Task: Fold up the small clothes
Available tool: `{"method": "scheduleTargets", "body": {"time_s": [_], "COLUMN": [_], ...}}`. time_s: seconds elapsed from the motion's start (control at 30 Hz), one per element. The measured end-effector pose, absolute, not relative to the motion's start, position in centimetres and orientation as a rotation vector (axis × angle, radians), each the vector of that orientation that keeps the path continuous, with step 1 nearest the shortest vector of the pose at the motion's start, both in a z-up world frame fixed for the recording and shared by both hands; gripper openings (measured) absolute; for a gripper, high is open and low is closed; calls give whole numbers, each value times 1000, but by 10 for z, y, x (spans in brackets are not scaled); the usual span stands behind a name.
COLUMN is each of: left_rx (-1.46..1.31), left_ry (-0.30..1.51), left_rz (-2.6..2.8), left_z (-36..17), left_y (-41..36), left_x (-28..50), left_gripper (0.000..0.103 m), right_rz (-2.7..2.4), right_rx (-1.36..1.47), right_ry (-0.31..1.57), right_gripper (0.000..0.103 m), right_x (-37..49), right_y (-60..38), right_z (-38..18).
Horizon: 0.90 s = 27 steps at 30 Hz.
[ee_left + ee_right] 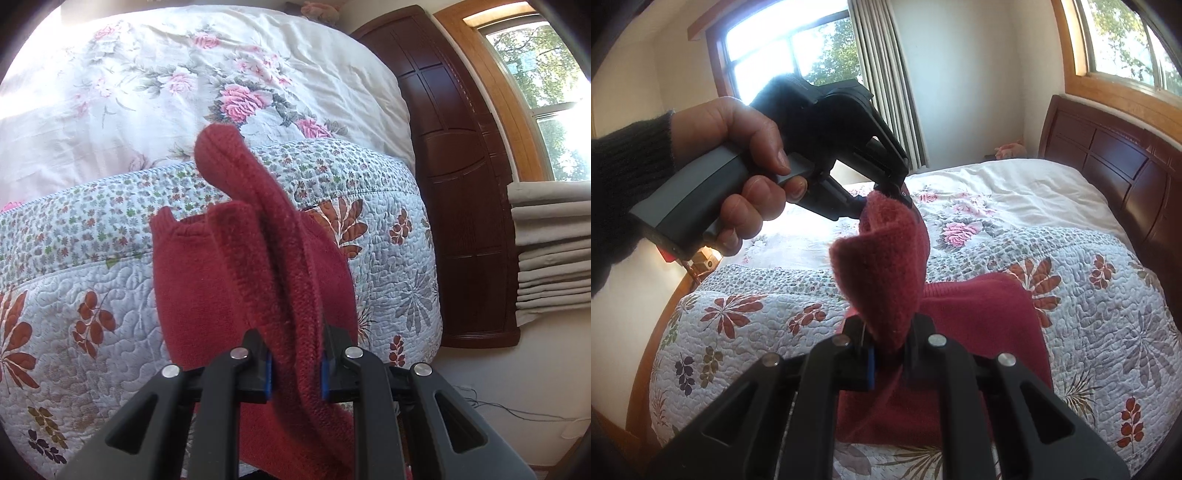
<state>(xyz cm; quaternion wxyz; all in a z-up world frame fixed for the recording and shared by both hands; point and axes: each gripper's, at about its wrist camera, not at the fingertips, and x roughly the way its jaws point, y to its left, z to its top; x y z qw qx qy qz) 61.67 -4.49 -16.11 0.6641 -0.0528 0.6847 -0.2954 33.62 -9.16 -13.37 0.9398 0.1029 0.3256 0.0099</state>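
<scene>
A dark red knitted garment (pixel 207 280) hangs in the air above the quilted bedspread (pixel 74 280). My left gripper (pixel 296 363) is shut on a thick rolled edge of it, which runs up and away between the black fingers. In the right wrist view my right gripper (pixel 892 345) is shut on another fold of the red garment (pixel 882 273), and the rest of the cloth droops down onto the bed below. The left gripper (pixel 899 190), held by a hand (pixel 738 155) in a dark sleeve, pinches the top of the same strip.
A white floral duvet (pixel 147 85) covers the far half of the bed. A dark wooden headboard (pixel 461 177) stands at the right, with a folded beige curtain (pixel 550 243) and a window (pixel 546 74) beside it. A cable (pixel 517 410) lies on the floor.
</scene>
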Motion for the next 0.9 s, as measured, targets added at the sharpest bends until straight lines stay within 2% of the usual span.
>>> {"method": "scheduleTargets", "body": {"time_s": [0.6, 0.9], "left_rx": [154, 289], "left_ry": [1604, 1598], "left_rz": [-575, -481], "left_z": [-203, -240], "left_y": [-158, -199], "left_x": [586, 568], "left_gripper": [17, 18], "right_rz": [21, 68], "right_rx": [442, 674], "right_ry": [702, 750], "right_gripper": [10, 10], "right_x": [310, 301], "right_y": [-183, -225], "right_z": [-184, -231]}}
